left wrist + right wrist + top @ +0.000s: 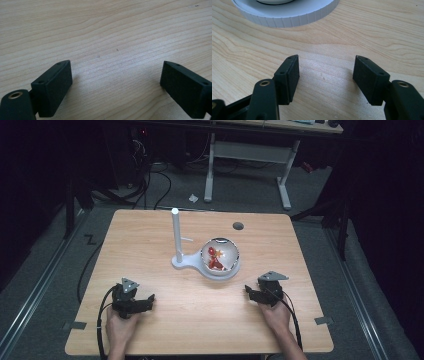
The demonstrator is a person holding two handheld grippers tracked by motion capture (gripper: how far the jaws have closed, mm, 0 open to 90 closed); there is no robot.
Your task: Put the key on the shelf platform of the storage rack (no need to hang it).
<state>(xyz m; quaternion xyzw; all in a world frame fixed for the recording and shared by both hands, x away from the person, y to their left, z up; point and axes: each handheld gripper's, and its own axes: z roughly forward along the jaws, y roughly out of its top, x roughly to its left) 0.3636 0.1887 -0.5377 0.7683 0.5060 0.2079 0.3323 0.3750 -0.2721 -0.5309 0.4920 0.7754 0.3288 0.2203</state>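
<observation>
A clear globe (220, 254) with red and orange pieces inside sits on a white round base (216, 271) near the table's middle. A white upright post (176, 234) rises from the same base on its left. My left gripper (150, 298) rests low on the front left of the table, open, its jaws wide apart over bare wood (117, 72). My right gripper (248, 291) rests at the front right, open and holding nothing. The ribbed rim of the white base (287, 17) lies just beyond it in the right gripper view.
The wooden table (200, 320) has a dark round grommet hole (238, 226) near its far edge. Behind the table stand a white desk frame (245, 155) and loose cables (150, 180) on the grey floor. Grey tape marks (74, 325) sit at the front corners.
</observation>
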